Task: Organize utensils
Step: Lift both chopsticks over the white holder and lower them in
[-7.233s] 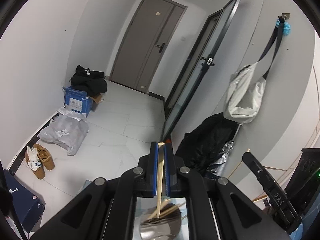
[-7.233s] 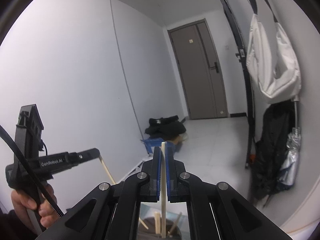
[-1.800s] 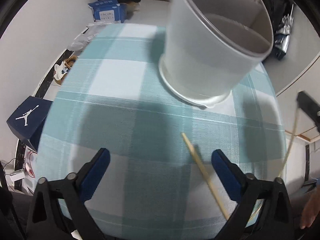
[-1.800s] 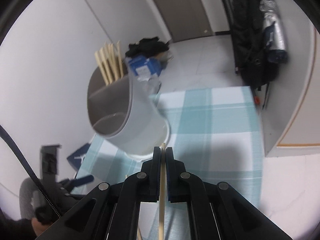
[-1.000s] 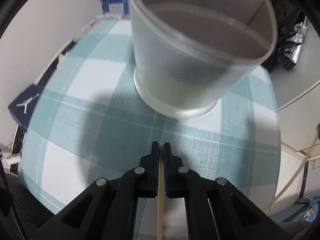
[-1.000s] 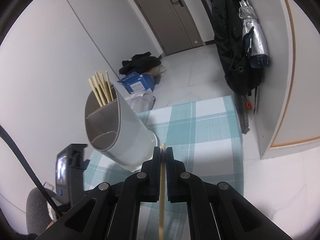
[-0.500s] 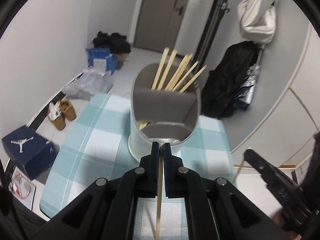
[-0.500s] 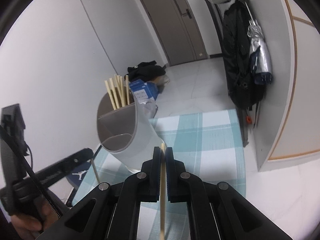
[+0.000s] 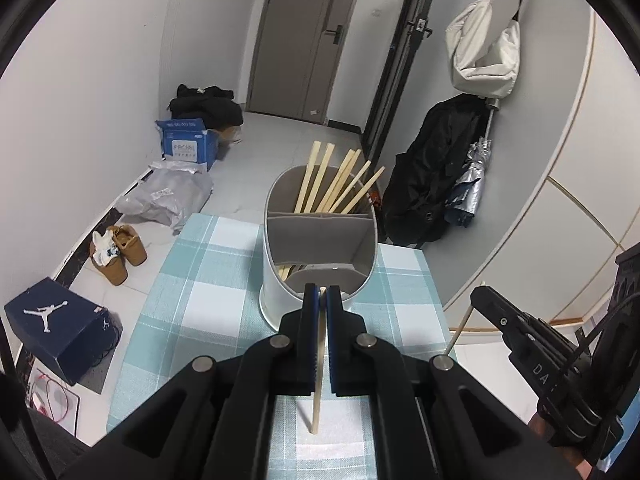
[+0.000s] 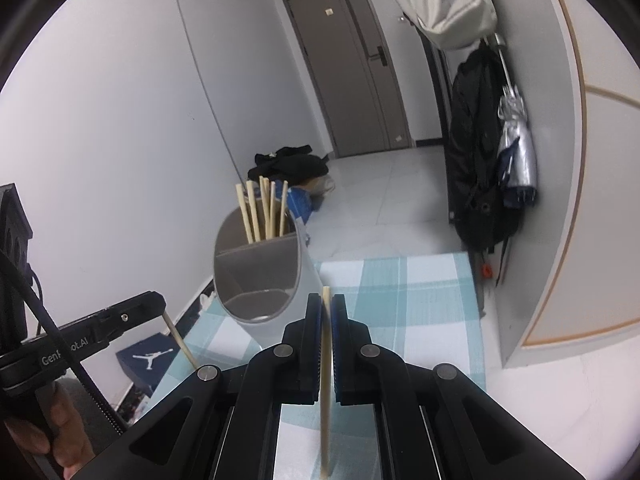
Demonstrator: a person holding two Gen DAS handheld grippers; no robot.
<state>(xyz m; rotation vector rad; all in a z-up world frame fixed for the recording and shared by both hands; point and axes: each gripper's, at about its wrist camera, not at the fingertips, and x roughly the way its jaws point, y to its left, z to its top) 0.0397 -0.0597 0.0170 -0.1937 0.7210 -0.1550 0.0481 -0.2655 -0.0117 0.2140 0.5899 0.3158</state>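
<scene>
Teal-and-white checked tablecloth (image 9: 208,292) spread over a small table. On it, toward the far end, a grey oval utensil holder (image 9: 320,248), split by a divider. Far compartment: a bundle of wooden chopsticks (image 9: 336,184) standing tilted against the rim. Near compartment: contents hard to make out.

Above the cloth's near part, left gripper (image 9: 320,300), blue pads clamped together on a single chopstick (image 9: 317,392), lower end hanging just over the cloth. Right gripper (image 10: 326,308) likewise pinched shut on a second chopstick (image 10: 326,380), held upright beside the holder's right flank, both well short of the rim.
</scene>
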